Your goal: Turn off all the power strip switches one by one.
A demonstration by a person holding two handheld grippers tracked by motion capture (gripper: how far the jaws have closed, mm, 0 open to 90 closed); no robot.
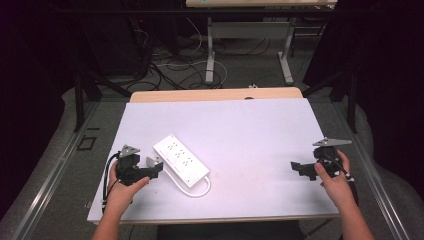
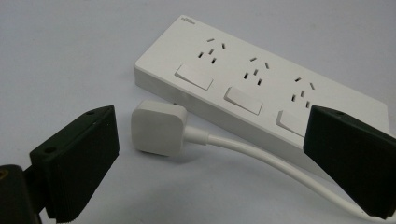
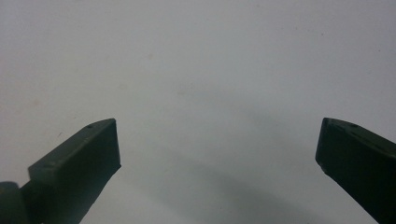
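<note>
A white power strip (image 1: pixel 180 159) (image 2: pixel 261 88) with three socket groups and rocker switches lies slantwise on the white table, left of centre. Its white cable (image 1: pixel 199 192) (image 2: pixel 261 156) loops back to a square white plug (image 2: pixel 158 127) lying flat beside the strip. My left gripper (image 1: pixel 153 166) (image 2: pixel 210 161) is open, low over the table just left of the strip, with the plug between its jaws and untouched. My right gripper (image 1: pixel 299 169) (image 3: pixel 217 163) is open at the right side of the table, over bare surface.
The white table top (image 1: pixel 240 135) ends in a wooden strip at the far edge. Beyond it stand a second table's legs (image 1: pixel 210 50) and tangled cables on the floor. Dark curtains close in both sides.
</note>
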